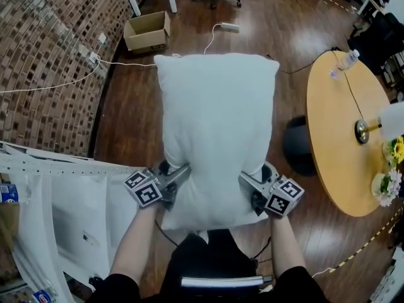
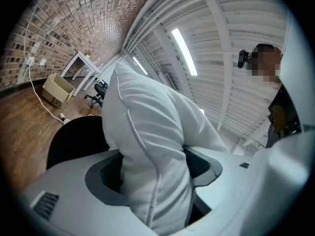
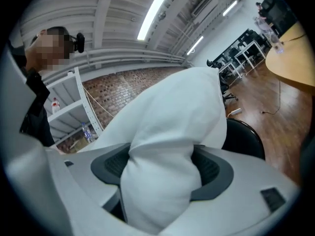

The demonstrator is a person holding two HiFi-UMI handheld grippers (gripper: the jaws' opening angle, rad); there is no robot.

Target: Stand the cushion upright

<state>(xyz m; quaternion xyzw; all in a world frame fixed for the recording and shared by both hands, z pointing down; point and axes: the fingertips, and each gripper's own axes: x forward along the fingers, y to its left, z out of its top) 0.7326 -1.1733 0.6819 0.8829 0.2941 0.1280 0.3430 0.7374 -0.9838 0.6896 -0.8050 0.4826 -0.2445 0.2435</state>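
Far out to the left of the left tool (image 1: 177,175) stand a white shelf unit (image 1: 44,169) and a brick wall (image 1: 50,55), with an open cardboard box (image 1: 147,31) on the wood floor (image 1: 132,106) beyond. That tool is clamped on the left side edge of the white cushion (image 1: 218,118), near its closer end. In the left gripper view the jaws stand fairly wide, yet both pads press into a thick fold of stuffing bunched between them. The cushion spans the gap between the two tools and stretches away from them, its far corners well beyond the jaws. It seems to hang in the air, though its near edge hides whatever lies under it. The right tool (image 1: 250,183) bites the opposite side edge the same way — jaws well apart, pads sunk into the fabric. Just right of it and a little beyond shows a black round seat (image 1: 300,145), and farther right a round wooden desk (image 1: 344,144) carrying a water bottle (image 1: 344,63) and yellow flowers (image 1: 396,150). The step in hand looks like the carry, with the cushion gripped on both sides and not yet set down. The next move calls for lowering one edge onto a firm surface — probably the black seat — and both grips must hold level until the cushion balances on that edge.
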